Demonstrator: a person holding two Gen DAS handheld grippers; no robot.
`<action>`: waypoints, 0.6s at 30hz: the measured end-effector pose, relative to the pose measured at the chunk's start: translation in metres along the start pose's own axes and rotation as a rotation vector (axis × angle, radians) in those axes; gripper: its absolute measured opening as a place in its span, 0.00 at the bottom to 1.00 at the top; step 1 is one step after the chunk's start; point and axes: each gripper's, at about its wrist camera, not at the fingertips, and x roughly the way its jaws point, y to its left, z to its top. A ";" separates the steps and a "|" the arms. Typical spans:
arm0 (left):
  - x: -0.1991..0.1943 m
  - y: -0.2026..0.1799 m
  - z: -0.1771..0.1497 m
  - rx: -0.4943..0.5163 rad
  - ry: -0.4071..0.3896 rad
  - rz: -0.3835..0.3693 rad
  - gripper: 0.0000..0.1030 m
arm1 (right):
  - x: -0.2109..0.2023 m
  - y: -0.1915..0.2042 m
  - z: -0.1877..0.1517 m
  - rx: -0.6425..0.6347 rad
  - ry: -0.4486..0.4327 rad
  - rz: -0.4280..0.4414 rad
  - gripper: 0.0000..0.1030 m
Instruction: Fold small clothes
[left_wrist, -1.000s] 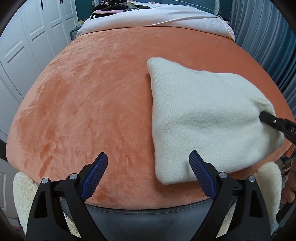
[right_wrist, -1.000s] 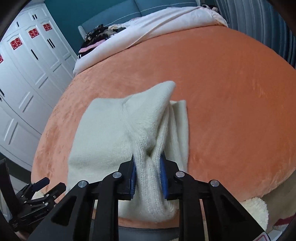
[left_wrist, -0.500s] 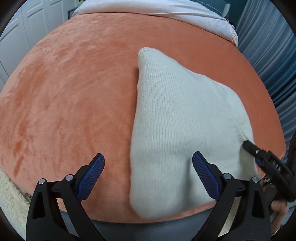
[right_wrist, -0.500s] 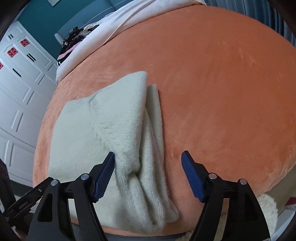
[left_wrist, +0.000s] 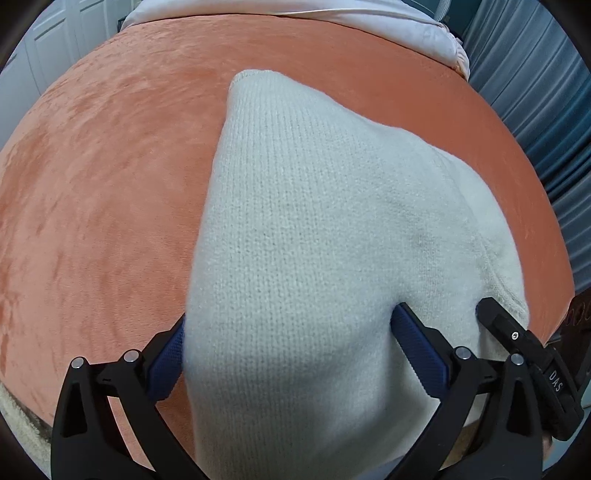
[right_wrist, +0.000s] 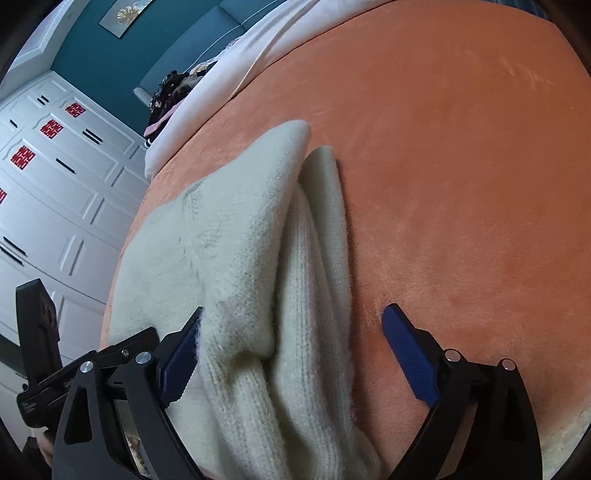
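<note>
Cream knit sweater (left_wrist: 314, 258) lies folded on the orange plush blanket (left_wrist: 92, 203). The left gripper (left_wrist: 291, 354) straddles its near edge, jaws spread; the right gripper (right_wrist: 291, 339) likewise gapes over the bunched sleeve. "DAS" reads on the right gripper's body.

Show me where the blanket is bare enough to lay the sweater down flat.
Bare orange blanket lies left of the sweater, out to the wardrobe side; more bare blanket lies right of it, and beyond it up to the white bedding. It is crowded at the near edge, where both grippers straddle the sweater.
</note>
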 end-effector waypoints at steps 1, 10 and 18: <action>0.001 0.001 0.000 -0.001 -0.003 -0.008 0.96 | -0.001 -0.001 -0.001 -0.005 -0.002 0.005 0.91; 0.004 0.004 0.003 -0.005 0.010 -0.031 0.96 | 0.004 -0.002 0.002 0.004 0.025 0.081 0.66; -0.013 0.009 0.015 0.019 0.054 -0.060 0.69 | -0.011 0.013 0.008 0.117 0.047 0.082 0.36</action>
